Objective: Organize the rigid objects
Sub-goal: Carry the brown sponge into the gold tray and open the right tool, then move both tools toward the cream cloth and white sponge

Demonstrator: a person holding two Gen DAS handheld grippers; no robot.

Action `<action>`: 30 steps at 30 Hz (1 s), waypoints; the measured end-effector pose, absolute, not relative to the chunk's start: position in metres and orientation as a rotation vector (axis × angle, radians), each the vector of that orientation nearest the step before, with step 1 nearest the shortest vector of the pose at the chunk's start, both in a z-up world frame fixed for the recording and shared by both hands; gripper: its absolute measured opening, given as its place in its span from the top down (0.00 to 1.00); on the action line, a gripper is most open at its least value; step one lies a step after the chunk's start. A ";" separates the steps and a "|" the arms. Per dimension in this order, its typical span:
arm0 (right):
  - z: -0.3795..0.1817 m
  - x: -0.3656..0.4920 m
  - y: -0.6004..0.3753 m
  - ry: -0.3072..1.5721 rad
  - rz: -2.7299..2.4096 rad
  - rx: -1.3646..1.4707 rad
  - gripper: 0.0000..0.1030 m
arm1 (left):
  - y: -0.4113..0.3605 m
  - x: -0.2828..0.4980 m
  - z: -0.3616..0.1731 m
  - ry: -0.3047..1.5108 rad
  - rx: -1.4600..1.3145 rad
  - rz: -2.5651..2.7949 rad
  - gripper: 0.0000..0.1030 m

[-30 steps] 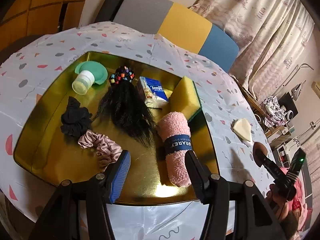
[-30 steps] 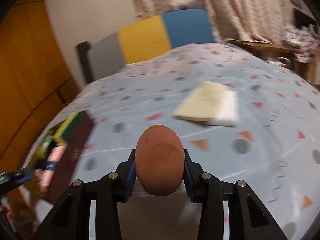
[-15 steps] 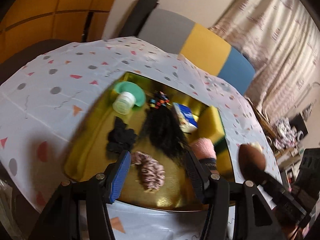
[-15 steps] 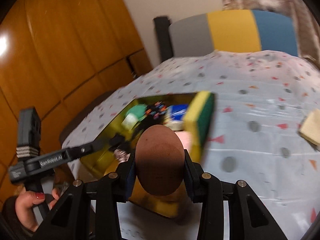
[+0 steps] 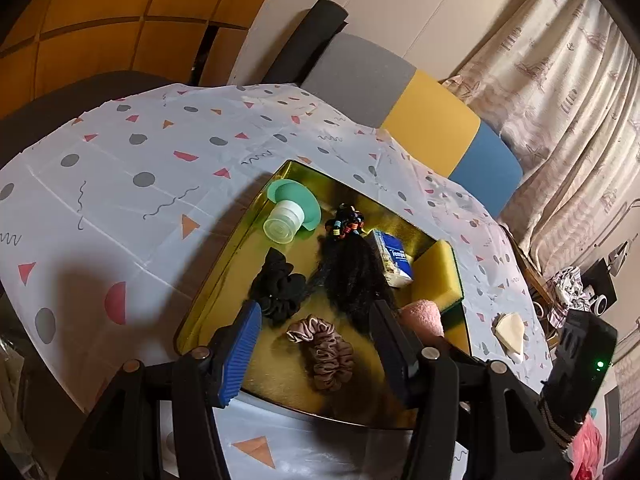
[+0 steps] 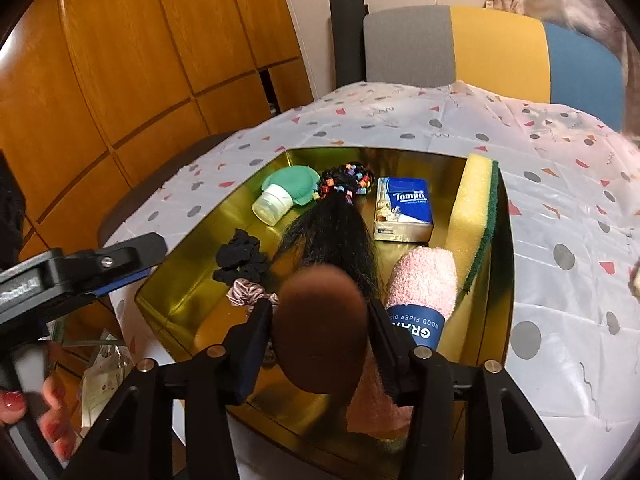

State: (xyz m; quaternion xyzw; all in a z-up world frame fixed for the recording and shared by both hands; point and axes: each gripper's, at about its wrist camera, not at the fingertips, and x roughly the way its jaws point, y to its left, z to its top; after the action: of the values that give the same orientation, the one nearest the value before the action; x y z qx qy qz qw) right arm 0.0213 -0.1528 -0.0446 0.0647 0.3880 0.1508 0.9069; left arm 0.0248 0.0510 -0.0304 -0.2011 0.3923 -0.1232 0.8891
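Observation:
My right gripper (image 6: 320, 316) is shut on a brown egg-shaped sponge (image 6: 320, 328) and holds it over the near part of the gold tray (image 6: 180, 308). In the tray lie a green-based clear bottle (image 6: 276, 202), a black hairpiece with coloured beads (image 6: 332, 232), a blue tissue pack (image 6: 402, 208), a yellow-green sponge (image 6: 474, 216), a rolled pink cloth (image 6: 424, 284), a black scrunchie (image 6: 240, 258) and a pink scrunchie (image 6: 248, 294). My left gripper (image 5: 316, 334) is open and empty above the tray's (image 5: 224, 272) near edge, over the pink scrunchie (image 5: 324, 352).
The tray sits on a patterned white tablecloth (image 5: 120, 184). A cream wedge (image 5: 510, 330) lies on the cloth right of the tray. A grey, yellow and blue chair back (image 6: 492, 48) stands behind the table. Wooden panels (image 6: 120, 60) are at the left.
My right gripper swung left from the cloth with the brown sponge and now hangs over the tray. My left gripper drew back and left, so the tray looks smaller.

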 end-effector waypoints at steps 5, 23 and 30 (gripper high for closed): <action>-0.032 0.006 -0.163 0.741 0.300 0.156 0.32 | 0.044 0.023 -0.035 0.830 -0.417 -0.271 0.45; -0.030 -0.024 -0.250 0.720 0.099 0.277 0.32 | 0.001 0.007 -0.036 0.848 -0.343 -0.403 0.45; -0.049 -0.036 -0.306 0.768 -0.039 0.334 0.32 | -0.039 -0.006 -0.024 0.834 -0.248 -0.516 0.45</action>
State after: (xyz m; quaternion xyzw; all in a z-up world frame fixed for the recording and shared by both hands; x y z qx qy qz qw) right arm -0.0356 -0.3057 -0.0490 0.1622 0.3730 -0.0189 0.9133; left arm -0.0057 -0.0394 -0.0237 -0.1188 0.3995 -0.2471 0.8748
